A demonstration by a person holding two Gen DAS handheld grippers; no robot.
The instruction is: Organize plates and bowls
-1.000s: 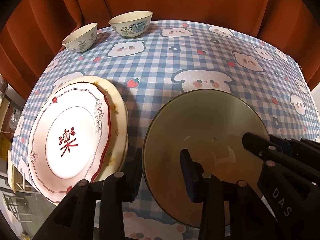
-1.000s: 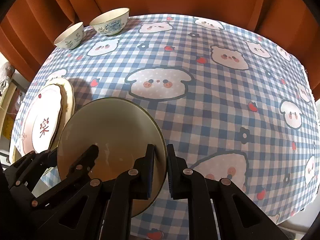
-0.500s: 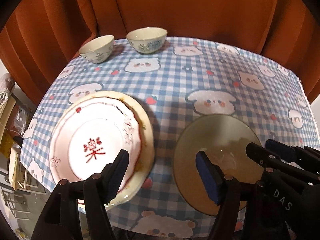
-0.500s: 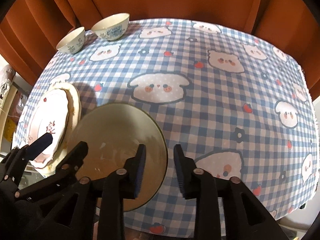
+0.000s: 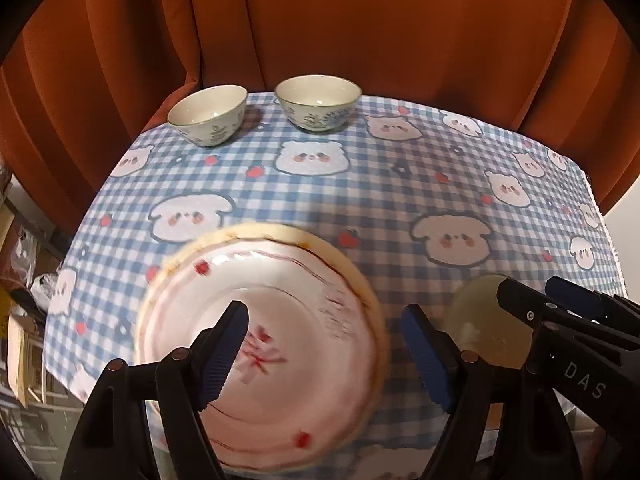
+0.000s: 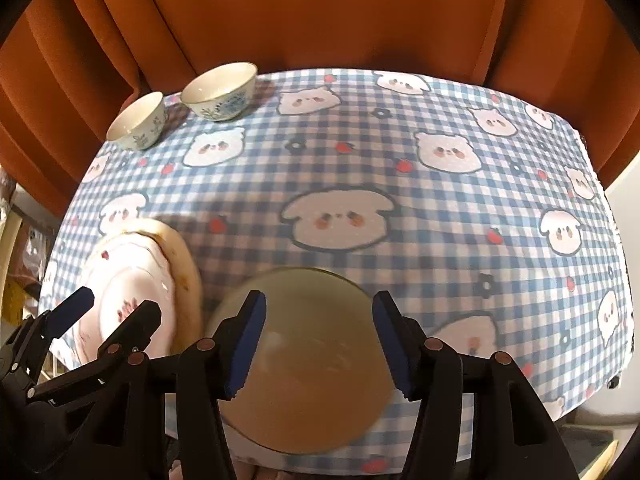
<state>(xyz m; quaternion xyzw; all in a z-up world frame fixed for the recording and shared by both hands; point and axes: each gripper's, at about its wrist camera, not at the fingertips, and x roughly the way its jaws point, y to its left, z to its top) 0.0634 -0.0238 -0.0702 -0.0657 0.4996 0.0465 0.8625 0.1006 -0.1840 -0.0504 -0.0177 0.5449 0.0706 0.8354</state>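
Observation:
A white plate with red trim point(image 5: 280, 320) lies on a cream plate point(image 5: 352, 264) at the table's near left; the stack also shows in the right wrist view point(image 6: 132, 280). An olive-green plate point(image 6: 316, 344) lies flat to its right, partly seen in the left wrist view point(image 5: 484, 320). Two floral bowls point(image 5: 208, 114) point(image 5: 318, 102) stand apart at the far left edge. My left gripper point(image 5: 324, 352) is open above the white plate. My right gripper point(image 6: 318, 344) is open above the green plate, holding nothing.
The table has a blue checked cloth with bear prints point(image 6: 400, 160). An orange curtain point(image 5: 360, 20) hangs close behind it. The table's left edge drops off to shelves and clutter point(image 5: 24, 320).
Both grippers opened wide and pulled back and up from the green plate, which now lies flat on the cloth. The left gripper swung left over the white plate.

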